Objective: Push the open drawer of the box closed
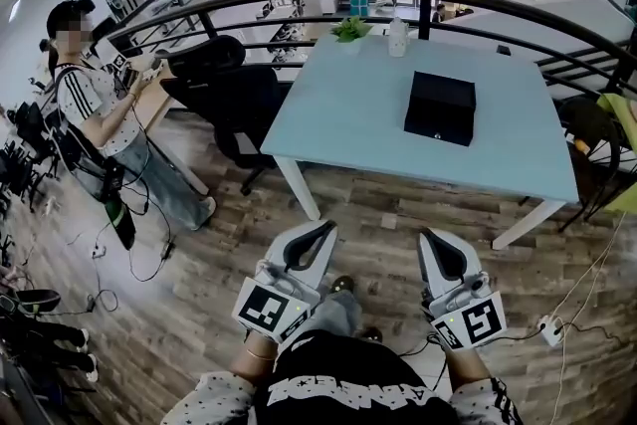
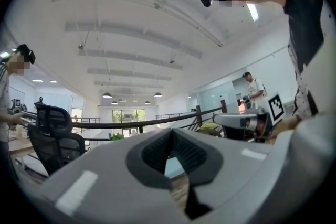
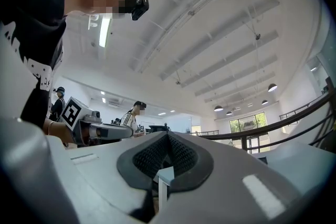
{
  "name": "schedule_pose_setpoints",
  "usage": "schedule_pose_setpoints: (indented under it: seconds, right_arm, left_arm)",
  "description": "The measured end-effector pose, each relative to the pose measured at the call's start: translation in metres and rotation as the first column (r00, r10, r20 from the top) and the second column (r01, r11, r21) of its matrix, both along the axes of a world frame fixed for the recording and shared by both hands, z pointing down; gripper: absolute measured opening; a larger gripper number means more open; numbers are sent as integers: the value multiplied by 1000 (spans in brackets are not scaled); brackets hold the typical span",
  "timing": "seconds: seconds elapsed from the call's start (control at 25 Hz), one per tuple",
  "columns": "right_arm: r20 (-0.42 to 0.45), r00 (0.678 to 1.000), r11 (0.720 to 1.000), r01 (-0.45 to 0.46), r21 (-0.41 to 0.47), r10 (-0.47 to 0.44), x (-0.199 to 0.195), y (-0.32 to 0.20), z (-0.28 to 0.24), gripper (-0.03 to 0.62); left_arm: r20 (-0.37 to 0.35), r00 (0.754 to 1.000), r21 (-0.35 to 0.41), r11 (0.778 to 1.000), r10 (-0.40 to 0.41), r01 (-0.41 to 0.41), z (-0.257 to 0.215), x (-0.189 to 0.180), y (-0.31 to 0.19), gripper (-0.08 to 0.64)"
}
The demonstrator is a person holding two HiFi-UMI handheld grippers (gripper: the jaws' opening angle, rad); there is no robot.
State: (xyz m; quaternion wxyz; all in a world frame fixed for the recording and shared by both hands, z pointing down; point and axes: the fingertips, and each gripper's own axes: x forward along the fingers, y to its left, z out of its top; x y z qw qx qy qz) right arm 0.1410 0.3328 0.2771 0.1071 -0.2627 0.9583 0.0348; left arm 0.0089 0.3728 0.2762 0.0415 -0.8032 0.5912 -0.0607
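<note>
Head view shows the left hand-held gripper [image 1: 326, 227] and right hand-held gripper [image 1: 426, 235], jaws together on nothing, low above the wooden floor [image 1: 383, 214], well apart from the black box [image 1: 439, 107] standing on the light-blue bench [image 1: 343, 119].
</note>
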Motion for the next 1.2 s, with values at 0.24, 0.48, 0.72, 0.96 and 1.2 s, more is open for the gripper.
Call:
schedule_pose_setpoints:
  seconds: [0.24,0.48,0.72,0.96,1.2]
  right_arm:
    - [-28,999,999,-38,-5,38,3,-14,5,2]
    - [-50,994,995,-95,-6,95,9,-43,8,2]
    - [-88,985,988,-153,-22,150,6,-79,17,2]
    - [-104,980,984,-173,-40,168,-8,-116,25,2]
    - [-117,977,981,-185,-60,178,-24,-149,34,2]
  left_arm:
    - [-41,997,44,997,61,-59,2,7,-26,0]
    - [-44,994,64,993,105,-102,2,10,-64,0]
    - [-45,988,58,987,151,-148,11,4,-107,0]
    - [-49,983,39,984,178,-176,23,-10,-148,0]
    - [-61,980,29,981,192,-190,29,-25,-184,0]
